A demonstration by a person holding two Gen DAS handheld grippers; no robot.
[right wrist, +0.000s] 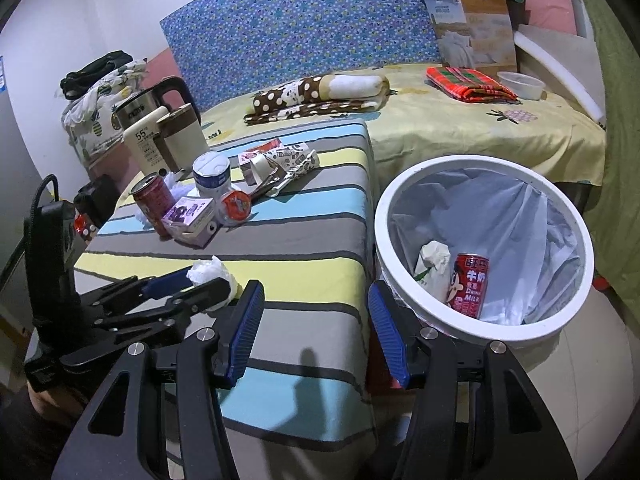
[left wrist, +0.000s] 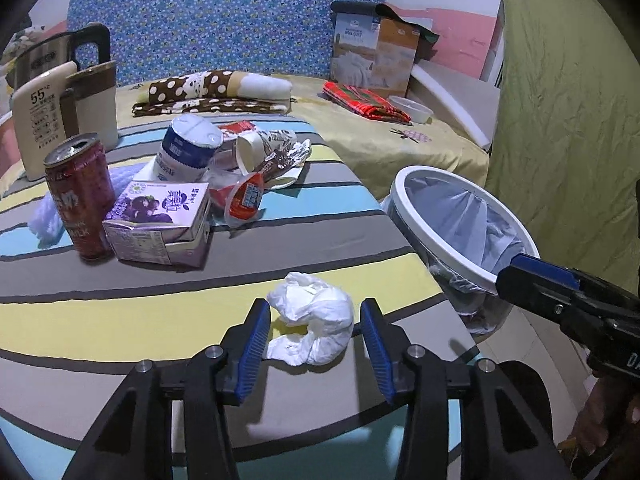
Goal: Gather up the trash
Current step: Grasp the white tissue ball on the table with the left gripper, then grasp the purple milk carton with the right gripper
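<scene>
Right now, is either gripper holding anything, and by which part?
Nothing is held. The left gripper stands open around the crumpled tissue, pads apart from it. The right gripper is open and empty beside the bin.

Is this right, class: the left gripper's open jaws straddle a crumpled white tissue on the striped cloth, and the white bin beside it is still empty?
Not quite. The bin is not empty: the right wrist view shows a red milk can and a crumpled carton inside. The left gripper does straddle the tissue, open.
</scene>
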